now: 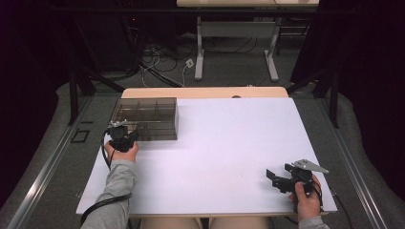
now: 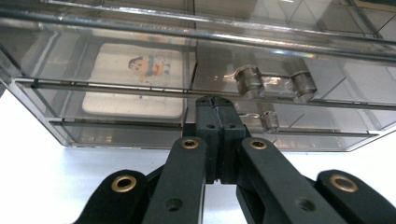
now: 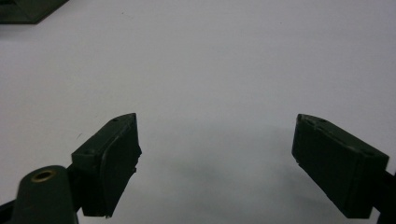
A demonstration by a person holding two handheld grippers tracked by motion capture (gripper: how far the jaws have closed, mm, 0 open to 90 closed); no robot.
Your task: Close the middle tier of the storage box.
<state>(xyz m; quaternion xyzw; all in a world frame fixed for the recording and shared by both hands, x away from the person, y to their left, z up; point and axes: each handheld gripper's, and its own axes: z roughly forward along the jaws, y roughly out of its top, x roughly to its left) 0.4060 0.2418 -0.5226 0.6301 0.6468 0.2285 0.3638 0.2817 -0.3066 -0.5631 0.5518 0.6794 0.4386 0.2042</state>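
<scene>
High view: compartment box (image 1: 145,119) sits at ten o'clock on the table (image 1: 224,143), its lid down. Left gripper (image 1: 125,136) touches the near wall; in the left gripper view its jaws are pressed together, tips against the front edge beside the latch (image 2: 273,86), nothing visibly pinched. Right gripper (image 1: 277,179) rests at four o'clock, jaws spread, empty. Risk: with no counter-hold, pushing or prying may slide the light box away, or the tips may slip off the smooth plastic.

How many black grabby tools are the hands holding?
2. The left tool is at the front edge of the clear box, at the table's left. The right tool rests near the table's front right corner.
</scene>
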